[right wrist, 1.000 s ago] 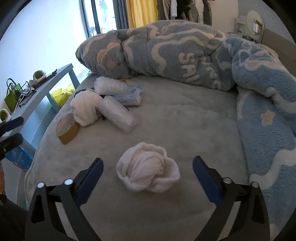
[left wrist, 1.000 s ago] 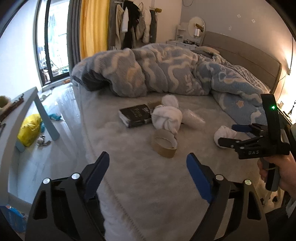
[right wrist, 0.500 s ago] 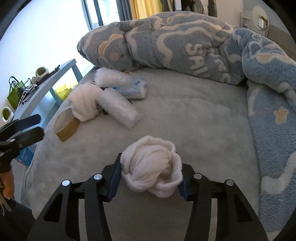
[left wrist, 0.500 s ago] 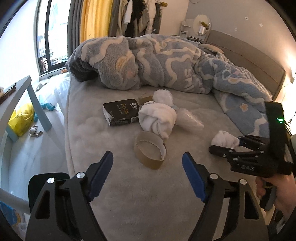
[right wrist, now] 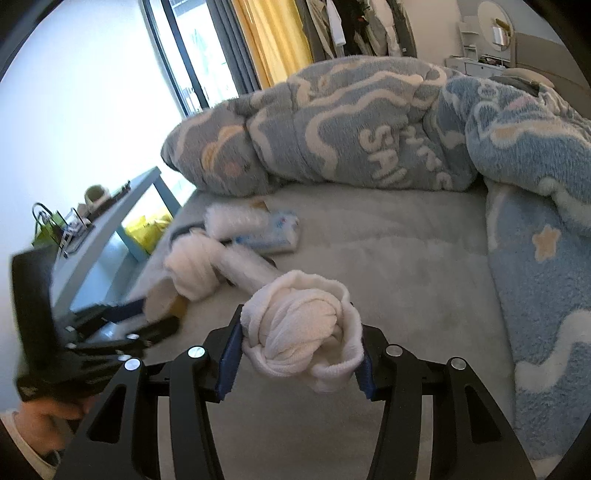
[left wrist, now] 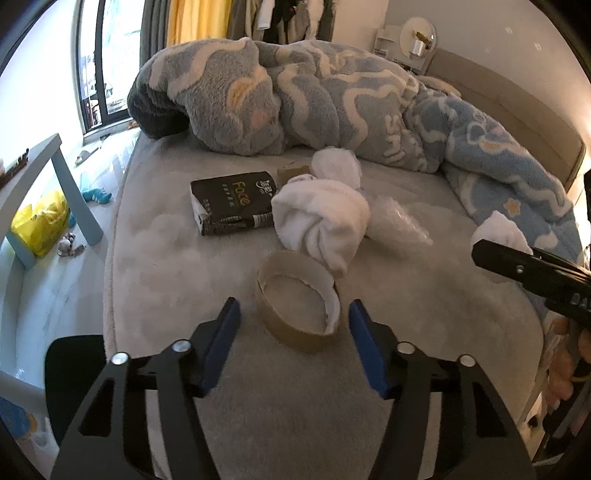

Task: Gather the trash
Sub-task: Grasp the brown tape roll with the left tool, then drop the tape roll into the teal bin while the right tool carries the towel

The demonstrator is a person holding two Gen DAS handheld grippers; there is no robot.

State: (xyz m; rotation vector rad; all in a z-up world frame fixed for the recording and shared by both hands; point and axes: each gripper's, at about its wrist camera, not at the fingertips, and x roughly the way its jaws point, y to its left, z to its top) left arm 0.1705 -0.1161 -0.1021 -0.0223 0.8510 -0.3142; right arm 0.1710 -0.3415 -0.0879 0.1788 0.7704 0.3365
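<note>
While the right hand-held gripper (right wrist: 295,354) clamps a knotted white cloth (right wrist: 301,325), the left hand-held gripper (left wrist: 293,328) is closing around a tape roll (left wrist: 295,310).

Home bedroom, bed (left wrist: 258,387), fleece blanket (left wrist: 295,107), hanging clothes (left wrist: 280,18)

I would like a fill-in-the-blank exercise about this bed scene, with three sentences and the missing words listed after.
1. The right gripper is shut on a knotted white ____.
2. The left gripper, whose jaws are closing, has an empty cardboard ____ roll between its pads.
3. The black tissue pack lies on the bed to the ____ of the white bundle in the left wrist view.

Missing words: cloth; tape; left
</note>
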